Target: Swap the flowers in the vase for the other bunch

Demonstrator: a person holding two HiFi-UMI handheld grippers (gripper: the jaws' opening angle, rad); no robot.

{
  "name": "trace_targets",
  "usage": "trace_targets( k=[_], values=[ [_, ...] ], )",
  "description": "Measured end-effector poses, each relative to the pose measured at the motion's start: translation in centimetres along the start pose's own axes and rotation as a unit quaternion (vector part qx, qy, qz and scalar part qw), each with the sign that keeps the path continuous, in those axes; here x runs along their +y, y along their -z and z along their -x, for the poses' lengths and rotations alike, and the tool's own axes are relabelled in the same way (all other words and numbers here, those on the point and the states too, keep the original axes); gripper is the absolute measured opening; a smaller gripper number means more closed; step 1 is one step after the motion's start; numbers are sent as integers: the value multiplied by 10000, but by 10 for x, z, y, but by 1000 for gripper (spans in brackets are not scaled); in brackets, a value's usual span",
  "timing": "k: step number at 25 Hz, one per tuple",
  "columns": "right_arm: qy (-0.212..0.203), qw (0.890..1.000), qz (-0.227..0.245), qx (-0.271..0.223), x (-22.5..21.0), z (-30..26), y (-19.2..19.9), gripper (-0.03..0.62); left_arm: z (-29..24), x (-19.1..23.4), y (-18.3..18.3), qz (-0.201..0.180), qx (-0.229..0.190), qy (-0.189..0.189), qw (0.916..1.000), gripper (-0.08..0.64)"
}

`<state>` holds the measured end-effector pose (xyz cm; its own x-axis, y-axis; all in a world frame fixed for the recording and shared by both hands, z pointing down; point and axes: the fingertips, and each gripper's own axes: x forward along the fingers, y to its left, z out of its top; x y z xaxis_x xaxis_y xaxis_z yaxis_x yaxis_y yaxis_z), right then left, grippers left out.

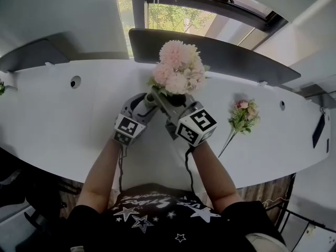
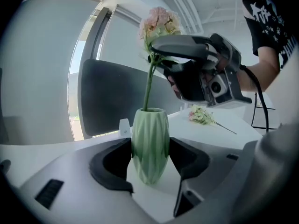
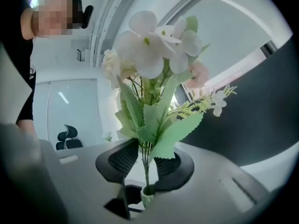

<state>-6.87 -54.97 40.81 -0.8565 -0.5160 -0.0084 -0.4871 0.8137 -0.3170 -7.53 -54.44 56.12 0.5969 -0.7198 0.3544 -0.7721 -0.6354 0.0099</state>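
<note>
On the white tabletop [image 1: 63,119], close to the person, a green vase [image 2: 149,141] stands upright with a bunch of pink flowers [image 1: 178,70] in it. The left hand-held gripper [image 2: 150,164] hugs the vase, with one dark pad on each side of its belly, so the vase is held. The right hand-held gripper [image 3: 147,164] is clenched on the thin green stems [image 3: 145,171], just above the mouth of the vase. The bottom of the stems is inside the vase, so the old flowers are not out yet.

A few things could go wrong from here. The stems are thin, and the pads pinch only a small bit of them. A fast pull could make them slide through the pads, and the flowers would drop back or flop over. A pull to the side, not straight up, could make the stems rub on the rim and bend, or tip the vase. The vase is round, so if the left grip goes loose, the vase may ride up with the flowers or fall over.

The vase sits right between the left jaws and touches them. The stems run up between the right jaws, and the leaves and pink heads stick out above them. The right hand-held gripper is above the vase and the left one. The other bunch [image 1: 242,114] lies flat on the tabletop, off to the person's right. It is well apart from both grippers, and nothing touches it.
</note>
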Motion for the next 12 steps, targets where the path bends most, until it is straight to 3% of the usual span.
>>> trace_targets(
  k=[7,12],
  values=[
    [32,9985,373,-388,10,14,-54,92,-2,0,0,6,63,-6,10000,261],
    [214,9980,237,-539,7,34,-66,89,-2,0,2,64,98,-36,9999,261]
  ],
)
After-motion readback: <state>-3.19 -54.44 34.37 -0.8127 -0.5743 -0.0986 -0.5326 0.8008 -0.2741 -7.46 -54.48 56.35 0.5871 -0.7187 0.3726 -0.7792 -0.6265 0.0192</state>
